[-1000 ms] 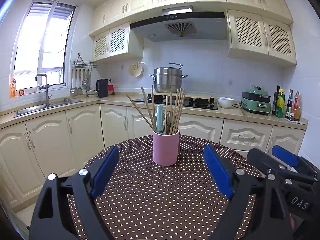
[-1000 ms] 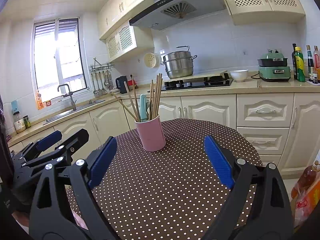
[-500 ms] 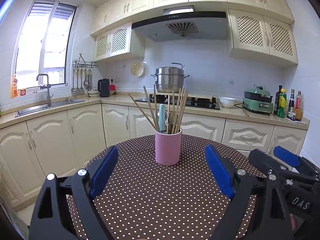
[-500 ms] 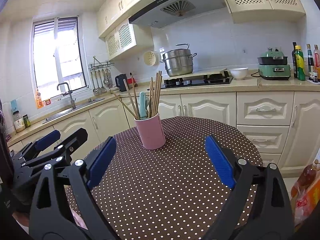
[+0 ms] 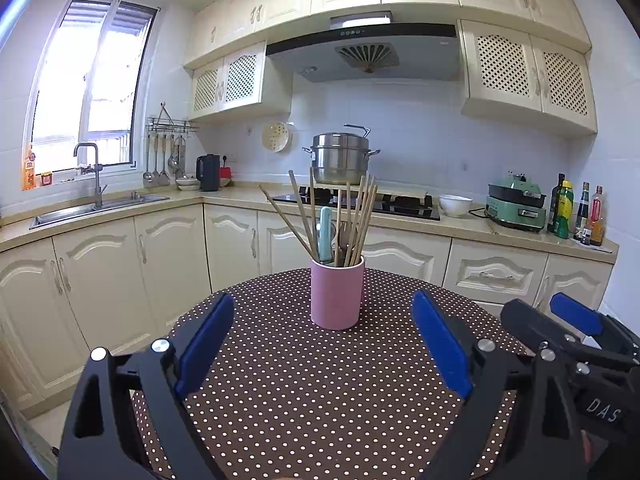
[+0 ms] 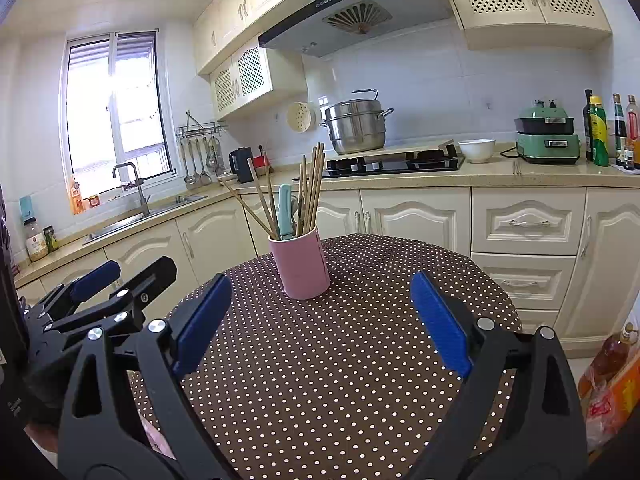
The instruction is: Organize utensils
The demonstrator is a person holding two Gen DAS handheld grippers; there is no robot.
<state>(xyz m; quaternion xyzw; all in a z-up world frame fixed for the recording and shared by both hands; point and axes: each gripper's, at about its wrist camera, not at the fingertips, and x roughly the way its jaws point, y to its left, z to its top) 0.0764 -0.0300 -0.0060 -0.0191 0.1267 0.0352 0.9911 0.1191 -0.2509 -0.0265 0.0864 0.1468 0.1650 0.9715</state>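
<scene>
A pink cup (image 5: 337, 298) stands upright on the round brown polka-dot table (image 5: 320, 392). It holds several wooden chopsticks (image 5: 360, 216) and a light teal utensil handle (image 5: 325, 234). It also shows in the right wrist view (image 6: 303, 267), with the chopsticks (image 6: 314, 188) and the teal handle (image 6: 285, 210). My left gripper (image 5: 322, 340) is open and empty, in front of the cup and well short of it. My right gripper (image 6: 320, 320) is open and empty, also short of the cup. Each gripper shows beside the other: the right one (image 5: 572, 332) and the left one (image 6: 104, 288).
Cream kitchen cabinets and a counter (image 5: 460, 224) run behind the table, with a sink (image 5: 100, 204), a stove with a steel pot (image 5: 340, 158), a white bowl (image 5: 455, 204), a green appliance (image 5: 516, 204) and bottles (image 5: 576, 212). Bags lie on the floor at the right (image 6: 608, 384).
Both views have shifted slightly, so the cup sits a touch farther right in the left wrist view. Both grippers stay open and empty.
</scene>
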